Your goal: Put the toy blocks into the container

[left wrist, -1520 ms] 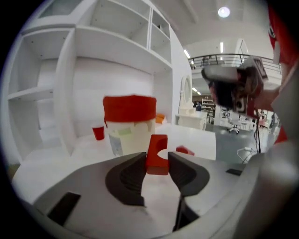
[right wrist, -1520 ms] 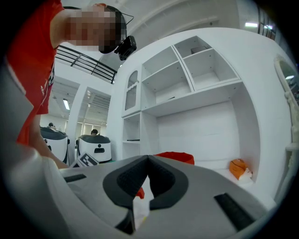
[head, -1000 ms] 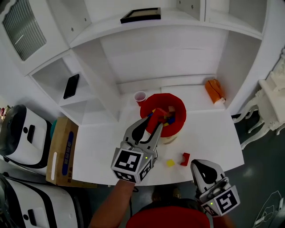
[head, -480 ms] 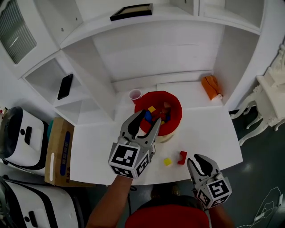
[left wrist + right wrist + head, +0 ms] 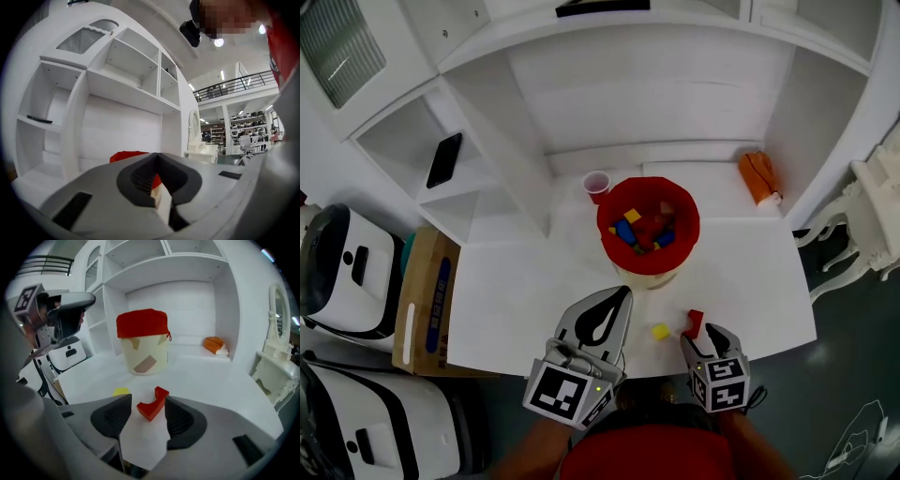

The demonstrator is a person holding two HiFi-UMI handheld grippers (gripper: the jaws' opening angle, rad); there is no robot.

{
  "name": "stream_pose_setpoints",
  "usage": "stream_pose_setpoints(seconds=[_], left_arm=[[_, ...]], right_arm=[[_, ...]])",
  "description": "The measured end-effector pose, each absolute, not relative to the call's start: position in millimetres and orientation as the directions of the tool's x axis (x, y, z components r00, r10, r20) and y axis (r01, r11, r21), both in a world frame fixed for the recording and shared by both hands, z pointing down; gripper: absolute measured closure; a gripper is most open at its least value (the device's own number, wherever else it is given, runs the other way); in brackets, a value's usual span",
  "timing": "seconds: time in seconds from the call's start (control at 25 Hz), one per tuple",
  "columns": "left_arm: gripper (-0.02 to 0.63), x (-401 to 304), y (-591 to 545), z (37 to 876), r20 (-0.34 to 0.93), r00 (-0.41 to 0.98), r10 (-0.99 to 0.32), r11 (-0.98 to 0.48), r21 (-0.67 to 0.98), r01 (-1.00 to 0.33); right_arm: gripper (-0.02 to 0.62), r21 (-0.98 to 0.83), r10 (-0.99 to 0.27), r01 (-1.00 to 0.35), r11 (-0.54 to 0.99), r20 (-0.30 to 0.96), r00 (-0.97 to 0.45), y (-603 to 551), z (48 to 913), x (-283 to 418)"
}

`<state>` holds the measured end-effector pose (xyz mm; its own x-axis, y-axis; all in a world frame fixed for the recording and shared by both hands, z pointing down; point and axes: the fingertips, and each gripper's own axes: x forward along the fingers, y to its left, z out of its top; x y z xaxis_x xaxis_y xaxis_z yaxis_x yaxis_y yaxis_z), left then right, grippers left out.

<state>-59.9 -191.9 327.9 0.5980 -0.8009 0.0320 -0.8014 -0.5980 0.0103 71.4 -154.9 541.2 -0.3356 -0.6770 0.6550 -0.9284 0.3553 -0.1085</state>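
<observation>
Near the block-filled container [image 5: 692,230], on the viewer's side, the left gripper [image 5: 623,292] has just shut its jaws on nothing, while the right gripper [image 5: 147,401], its jaws just opened wide, straddles the red block [image 5: 695,321] without pinching it, a yellow block [image 5: 660,331] just beside.

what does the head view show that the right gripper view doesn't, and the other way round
Only the head view: the coloured toy blocks already inside the red-rimmed round container, a small red cup and a black phone on a shelf.
Only the right gripper view: the container's cream side wall with tan patches, and the red arch-shaped block lying between the right gripper's jaws, which have just been opening.
Both: that block, the small yellow block, the orange object at the back and the shut left gripper.
</observation>
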Motion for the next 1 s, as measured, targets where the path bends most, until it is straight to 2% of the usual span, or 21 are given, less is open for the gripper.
stream_pose_setpoints(seconds=[0.28,0.32,0.36,0.56,0.76,1.0], left_arm=[[0.591,-65,-174,346,0.13,0.617,-0.776,-0.617,0.043,-0.786],[0.591,-66,-174,347,0.134,0.617,-0.775,-0.617,0.046,-0.785],[0.591,-67,-174,347,0.135,0.618,-0.775,-0.618,0.048,-0.785],[0.591,-65,-174,351,0.139,0.632,-0.763,-0.631,0.055,-0.774],[0.591,-58,-176,352,0.116,0.65,-0.751,-0.649,0.052,-0.759],[0.591,-55,-179,352,0.115,0.658,-0.744,-0.655,0.067,-0.752]], right_arm=[[0.351,-0.11,-0.623,-0.945,0.308,0.727,-0.288,-158,575,67],[0.405,-0.103,-0.624,-0.945,0.312,0.727,-0.285,-158,575,66],[0.422,-0.097,-0.628,-0.945,0.312,0.725,-0.282,-158,574,66],[0.428,-0.115,-0.669,-0.947,0.299,0.682,-0.295,-158,563,66],[0.43,-0.174,-0.758,-0.945,0.278,0.564,-0.327,-158,524,74],[0.43,-0.215,-0.879,-0.925,0.315,0.3,-0.369,-168,414,82]])
